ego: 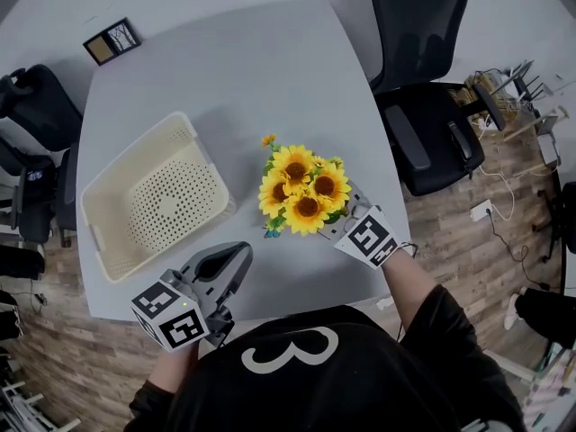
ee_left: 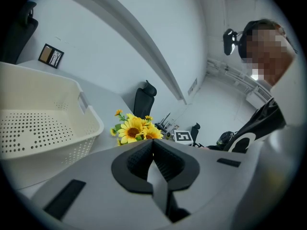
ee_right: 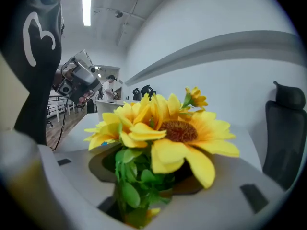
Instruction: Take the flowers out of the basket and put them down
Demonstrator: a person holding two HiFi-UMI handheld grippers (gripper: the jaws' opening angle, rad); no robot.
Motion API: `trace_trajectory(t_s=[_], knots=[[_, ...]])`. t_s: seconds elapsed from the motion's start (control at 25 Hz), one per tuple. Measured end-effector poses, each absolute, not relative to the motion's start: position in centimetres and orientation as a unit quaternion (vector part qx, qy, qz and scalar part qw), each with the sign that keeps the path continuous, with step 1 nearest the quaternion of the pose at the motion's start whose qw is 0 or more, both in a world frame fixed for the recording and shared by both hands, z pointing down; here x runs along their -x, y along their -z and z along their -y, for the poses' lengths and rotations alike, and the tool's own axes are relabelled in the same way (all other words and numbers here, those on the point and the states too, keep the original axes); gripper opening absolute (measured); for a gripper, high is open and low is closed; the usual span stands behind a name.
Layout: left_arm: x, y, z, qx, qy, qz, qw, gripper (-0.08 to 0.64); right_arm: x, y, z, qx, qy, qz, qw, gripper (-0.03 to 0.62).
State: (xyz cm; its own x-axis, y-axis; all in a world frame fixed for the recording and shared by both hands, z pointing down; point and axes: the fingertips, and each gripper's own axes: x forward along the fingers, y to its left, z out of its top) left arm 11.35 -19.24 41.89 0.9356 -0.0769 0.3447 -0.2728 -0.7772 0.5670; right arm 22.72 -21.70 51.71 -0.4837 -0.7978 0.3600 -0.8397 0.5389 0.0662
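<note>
The bunch of yellow sunflowers (ego: 301, 192) rests on the grey table (ego: 252, 79), to the right of the cream perforated basket (ego: 209, 160), which holds nothing. My right gripper (ego: 345, 216) reaches in from the right at the base of the bunch. In the right gripper view the flowers (ee_right: 172, 133) fill the middle, and their green stems and leaves sit between the jaws of the right gripper (ee_right: 144, 171), which stand apart. My left gripper (ego: 236, 257) hovers near the table's front edge with its jaws shut and empty. In the left gripper view, beyond the left gripper (ee_left: 153, 150), lie the basket (ee_left: 91, 114) and the flowers (ee_left: 134, 131).
A black office chair (ego: 423, 106) stands at the table's right side and more dark chairs (ego: 36, 106) at the left. A small framed picture (ego: 112, 41) lies at the table's far left corner. Cables and clutter (ego: 504, 97) cover the wooden floor at the right.
</note>
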Motion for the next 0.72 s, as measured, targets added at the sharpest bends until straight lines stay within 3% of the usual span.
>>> trace_trajectory(t_s=[0.36, 0.72], knots=[[-12.3, -41.7, 20.4, -0.929, -0.158, 0.098, 0.318, 0.012, -22.7, -51.4, 21.5, -0.476, -0.089, 0.861, 0.152, 0.295], [-14.0, -40.5, 20.6, -0.935, -0.157, 0.089, 0.304, 0.012, -22.9, -50.6, 20.1, -0.465, -0.118, 0.867, 0.136, 0.429]])
